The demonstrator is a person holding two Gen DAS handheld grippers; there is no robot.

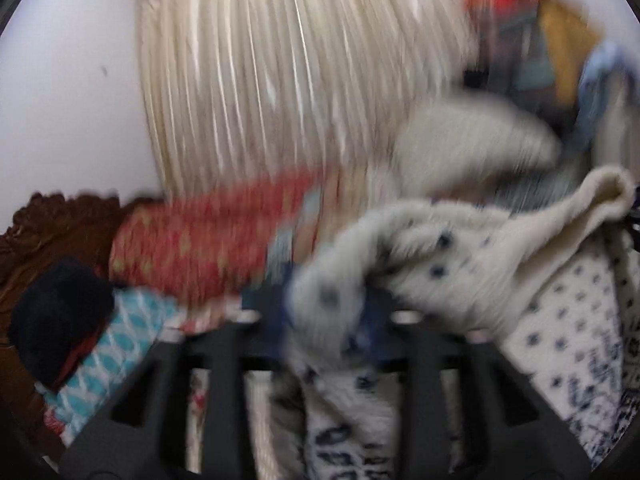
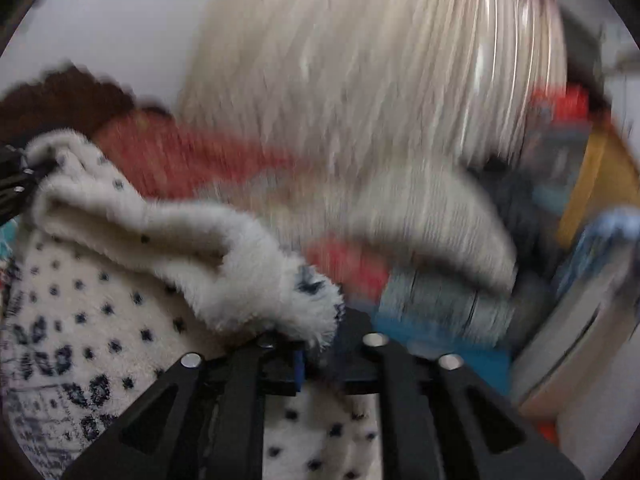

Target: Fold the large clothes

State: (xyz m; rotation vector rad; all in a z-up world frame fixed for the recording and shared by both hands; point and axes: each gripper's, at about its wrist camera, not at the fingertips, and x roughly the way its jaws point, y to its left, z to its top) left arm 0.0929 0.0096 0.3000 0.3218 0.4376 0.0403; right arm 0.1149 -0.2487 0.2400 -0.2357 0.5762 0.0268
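Our left gripper (image 1: 336,316) has its jaws partly apart, and a fold of the fleecy white garment with dark blue dots (image 1: 452,264) sits between them; motion blur keeps us from telling whether the pads press on it. Our right gripper (image 2: 320,344) stands with jaws wide, a fringed corner of the same garment (image 2: 312,304) lying across the left finger, not visibly pinched. The garment stretches between our two grippers and spreads below them, showing larger dark blue patterning lower down. Beyond it we see a red patterned cloth (image 1: 200,248), a turquoise-and-white cloth (image 1: 120,344) and pale pleated curtains (image 1: 288,72). A carved brown wooden edge (image 1: 52,220) sits at the left.
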